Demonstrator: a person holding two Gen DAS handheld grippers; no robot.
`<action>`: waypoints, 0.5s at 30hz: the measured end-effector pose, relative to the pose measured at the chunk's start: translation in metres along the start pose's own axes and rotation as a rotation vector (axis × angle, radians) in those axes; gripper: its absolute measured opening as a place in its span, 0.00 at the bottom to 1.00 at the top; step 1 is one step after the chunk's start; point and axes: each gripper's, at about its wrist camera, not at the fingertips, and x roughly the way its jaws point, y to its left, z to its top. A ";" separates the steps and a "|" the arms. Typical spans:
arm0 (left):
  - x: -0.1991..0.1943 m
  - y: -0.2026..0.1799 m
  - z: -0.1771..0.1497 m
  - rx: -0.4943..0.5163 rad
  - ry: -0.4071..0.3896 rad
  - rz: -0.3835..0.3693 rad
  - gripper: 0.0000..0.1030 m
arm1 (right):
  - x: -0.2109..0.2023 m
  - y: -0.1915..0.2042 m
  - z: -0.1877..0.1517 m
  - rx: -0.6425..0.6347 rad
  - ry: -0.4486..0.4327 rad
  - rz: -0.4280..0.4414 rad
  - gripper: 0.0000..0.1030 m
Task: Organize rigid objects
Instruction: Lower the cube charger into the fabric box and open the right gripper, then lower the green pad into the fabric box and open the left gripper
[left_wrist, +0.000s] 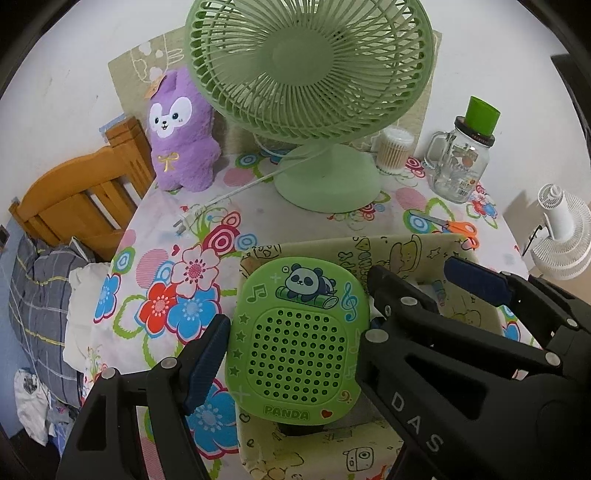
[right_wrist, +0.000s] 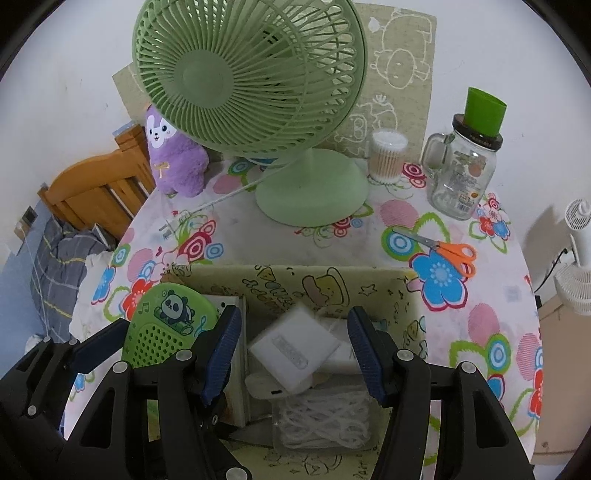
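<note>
My left gripper (left_wrist: 291, 354) is shut on a green panda speaker (left_wrist: 299, 339) and holds it upright over the left end of a cream printed fabric box (left_wrist: 402, 247). The speaker (right_wrist: 166, 325) and the box (right_wrist: 295, 273) also show in the right wrist view. My right gripper (right_wrist: 293, 350) is open above the box's inside, over a white charger block (right_wrist: 293, 349) and a clear bag of white cord (right_wrist: 325, 419). A book or flat case (right_wrist: 236, 354) stands against the box's left wall.
A green desk fan (right_wrist: 251, 74) stands at the back of the flowered table (right_wrist: 480, 332), its cord and plug (right_wrist: 170, 225) trailing left. Orange scissors (right_wrist: 447, 251), a glass mug jar with a green cup (right_wrist: 461, 173), a cotton-swab tub (right_wrist: 386, 155) and a purple plush (right_wrist: 173, 155) stand around.
</note>
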 end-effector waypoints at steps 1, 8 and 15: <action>0.001 0.000 0.000 0.001 0.001 0.003 0.76 | 0.001 0.000 0.000 0.005 0.002 -0.006 0.67; -0.001 -0.005 -0.001 0.018 -0.001 -0.023 0.76 | -0.007 -0.007 -0.004 0.027 -0.014 -0.051 0.81; -0.008 -0.021 0.000 0.048 -0.020 -0.080 0.76 | -0.024 -0.020 -0.008 0.057 -0.017 -0.105 0.96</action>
